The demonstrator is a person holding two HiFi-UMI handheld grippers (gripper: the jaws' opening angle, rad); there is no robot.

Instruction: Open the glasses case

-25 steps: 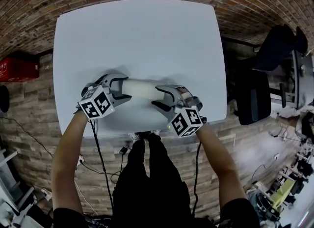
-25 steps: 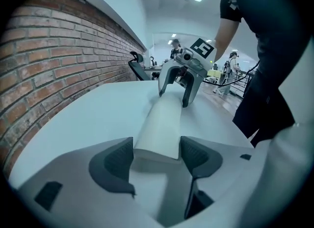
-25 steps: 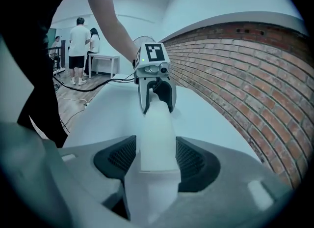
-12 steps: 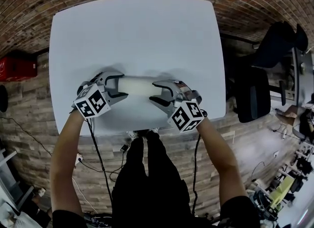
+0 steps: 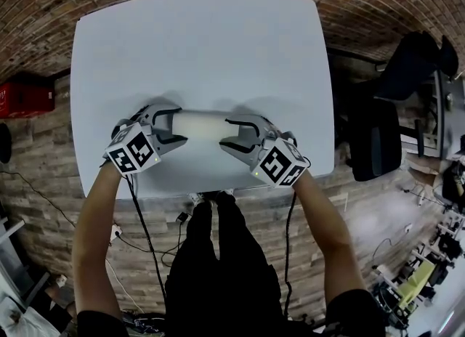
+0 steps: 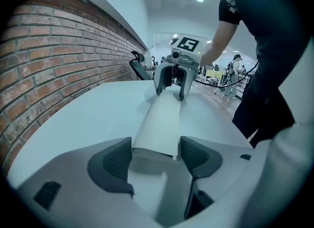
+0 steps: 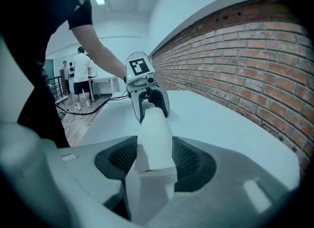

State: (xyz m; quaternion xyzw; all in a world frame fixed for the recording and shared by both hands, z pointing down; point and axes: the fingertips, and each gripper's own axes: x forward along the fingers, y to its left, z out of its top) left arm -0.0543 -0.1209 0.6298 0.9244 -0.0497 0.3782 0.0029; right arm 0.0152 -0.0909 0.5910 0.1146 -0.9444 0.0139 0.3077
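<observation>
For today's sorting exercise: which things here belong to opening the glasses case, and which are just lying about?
In the job: glasses case; left gripper and right gripper, each clamped on one end of it; table beneath.
Lying about: red box; black office chair.

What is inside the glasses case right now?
Nothing inside shows: the white glasses case is closed, its ends clamped by the left gripper and right gripper. Its walls hide any contents.
</observation>
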